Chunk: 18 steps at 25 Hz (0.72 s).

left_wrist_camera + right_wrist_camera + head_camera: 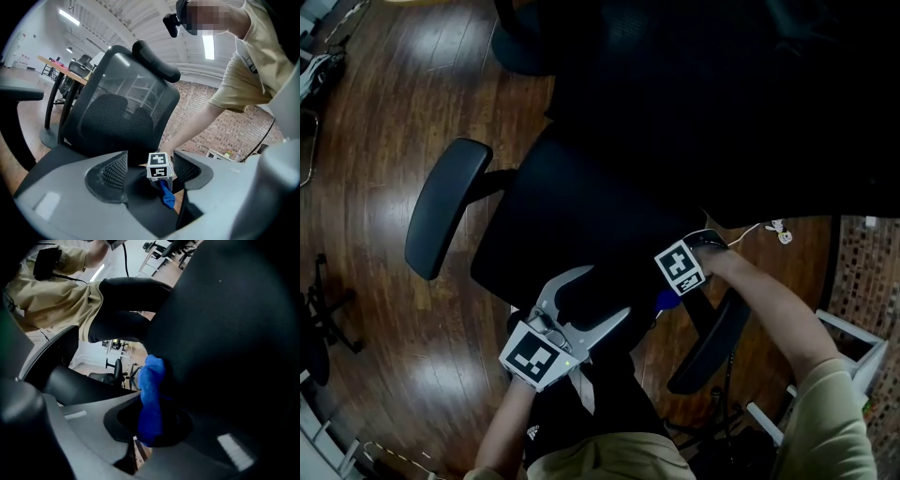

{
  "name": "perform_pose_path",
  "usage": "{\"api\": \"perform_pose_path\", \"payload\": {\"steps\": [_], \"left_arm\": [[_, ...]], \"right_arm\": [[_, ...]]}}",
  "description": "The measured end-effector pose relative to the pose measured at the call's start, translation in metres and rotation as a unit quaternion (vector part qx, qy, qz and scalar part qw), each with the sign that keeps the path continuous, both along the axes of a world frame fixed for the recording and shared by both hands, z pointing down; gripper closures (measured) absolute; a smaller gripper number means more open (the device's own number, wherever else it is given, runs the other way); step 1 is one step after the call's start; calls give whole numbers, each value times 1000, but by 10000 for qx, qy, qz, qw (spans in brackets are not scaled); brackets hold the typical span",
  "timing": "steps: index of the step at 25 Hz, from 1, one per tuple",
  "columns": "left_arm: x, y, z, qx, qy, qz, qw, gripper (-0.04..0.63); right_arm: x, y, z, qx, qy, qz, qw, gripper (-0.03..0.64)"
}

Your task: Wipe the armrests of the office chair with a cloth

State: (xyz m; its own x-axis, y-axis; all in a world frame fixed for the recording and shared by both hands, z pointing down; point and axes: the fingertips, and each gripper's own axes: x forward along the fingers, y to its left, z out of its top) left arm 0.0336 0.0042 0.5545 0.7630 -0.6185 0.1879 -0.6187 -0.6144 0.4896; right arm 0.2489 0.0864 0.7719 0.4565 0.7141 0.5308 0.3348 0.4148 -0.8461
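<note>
A black office chair (572,216) fills the head view, its left armrest (445,206) at the left and its right armrest (712,347) at the lower right. My right gripper (668,295) is shut on a blue cloth (666,301) in the gap between the seat's right edge and the right armrest. In the right gripper view the cloth (151,399) sticks out of that gripper (152,416) against a black chair surface. My left gripper (602,292) hangs open and empty over the seat's front. In its own view the gripper (149,159) faces the backrest (122,112) and the cloth (167,197).
Wooden floor (384,112) surrounds the chair. Another chair's base (328,319) stands at the left edge and a white frame (853,347) at the right. A white cable (778,230) lies behind the right armrest. A dark seat (520,42) shows at the top.
</note>
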Motion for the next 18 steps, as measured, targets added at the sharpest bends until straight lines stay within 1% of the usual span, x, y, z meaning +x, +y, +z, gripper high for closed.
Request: {"api": "perform_pose_path", "payload": {"steps": [1,3,6,8,10,12,13,14,15,17,18], "left_arm": [[0,0,-3,-17,-1,-9,10000,311],[-1,-1,-10,-4,-13,-19,10000,311],[-1,1,-22,15,34,3,10000,311],[0,5,-27,-102,54,18,9999,311],[-2,6,-34,-139,24,15,9999,311],[-5,5,-39,-122,10,-14,9999,311],[-7,4,-38,-113,11,-42,9999,311],[-9,3,-36,-104,25,-80,9999,311],[-11,4,-33,-99,30,-109,9999,311],[-11,8,-25,-113,-18,-88,9999,311],[-9,10,-22,-127,-28,-52,9999,311]], "right_arm": [[-1,1,-12,-157,-7,21,9999,600],[-4,-1,-43,-665,76,5,9978,600],[-2,-8,-87,-1354,419,-84,9899,600],[0,0,-114,-1874,731,-88,9795,600],[6,7,-136,-2320,1113,-175,9662,600],[10,9,-145,-2528,1386,-205,9573,600],[9,7,-142,-2495,1434,-198,9575,600],[8,4,-132,-2339,1393,-204,9620,600],[6,1,-115,-2056,1250,-236,9703,600],[4,-3,-72,-1251,788,-358,9884,600],[5,-6,-49,-795,556,-403,9945,600]]}}
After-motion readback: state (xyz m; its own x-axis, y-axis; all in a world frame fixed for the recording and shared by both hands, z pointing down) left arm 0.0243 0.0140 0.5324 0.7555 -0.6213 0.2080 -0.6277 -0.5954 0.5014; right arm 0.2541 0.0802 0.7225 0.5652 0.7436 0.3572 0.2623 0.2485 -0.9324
